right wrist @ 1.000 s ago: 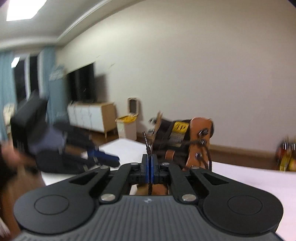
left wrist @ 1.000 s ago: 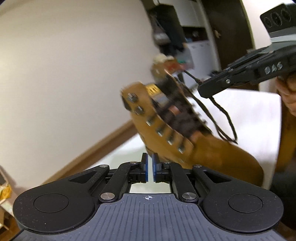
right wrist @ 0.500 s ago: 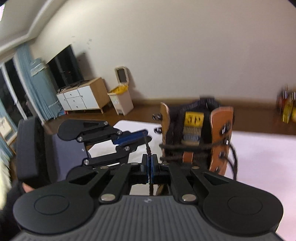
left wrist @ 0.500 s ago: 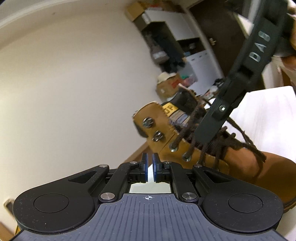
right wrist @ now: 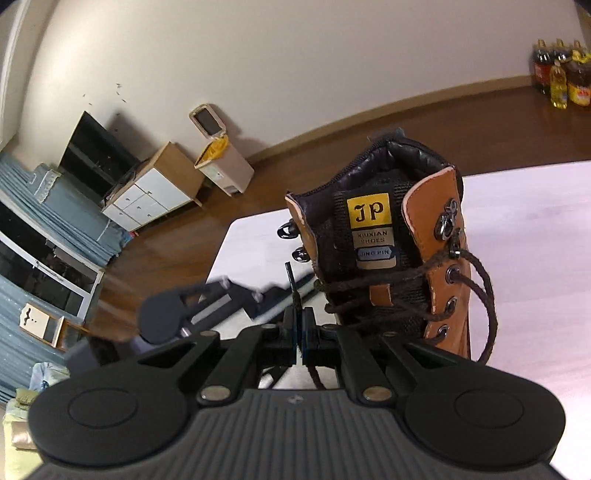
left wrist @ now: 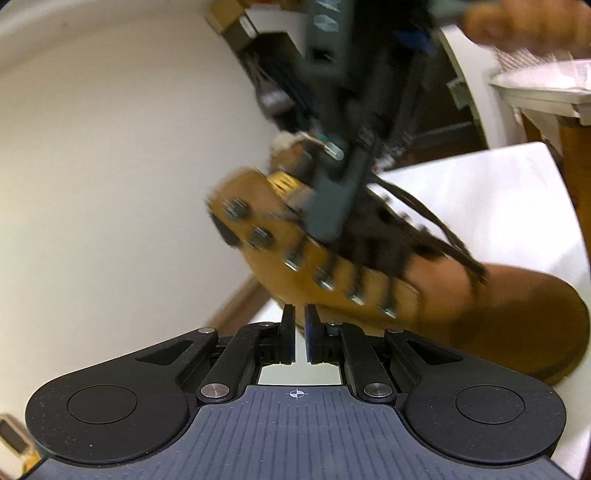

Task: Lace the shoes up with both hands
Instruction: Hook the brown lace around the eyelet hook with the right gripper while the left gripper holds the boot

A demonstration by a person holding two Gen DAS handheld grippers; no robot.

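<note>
A tan lace-up boot (left wrist: 498, 314) (right wrist: 439, 236) stands on the white table (left wrist: 498, 184) (right wrist: 535, 240). Its dark brown lace (left wrist: 436, 218) (right wrist: 484, 295) crosses the lower eyelets and loops loose at the side. My right gripper (right wrist: 299, 314) is shut on the lace, whose tip sticks up between the jaws. It hovers in front of the tongue and shows blurred above the boot's shaft (left wrist: 332, 206). My left gripper (left wrist: 300, 314) sits low beside the boot's eyelet row, its jaws a narrow slit apart with nothing between them; it appears blurred (right wrist: 275, 295) left of the boot.
A hand (left wrist: 524, 22) holds the right gripper at the top. On the floor beyond the table are a white cabinet (right wrist: 155, 184), a bin (right wrist: 221, 162), a television (right wrist: 96, 151) and several bottles (right wrist: 561, 74). A shelf edge (left wrist: 546, 88) juts in at right.
The right gripper has swung over the boot and rolled, keeping the lace, so it now looks down onto the tongue. The left gripper has sunk closer to the boot's side.
</note>
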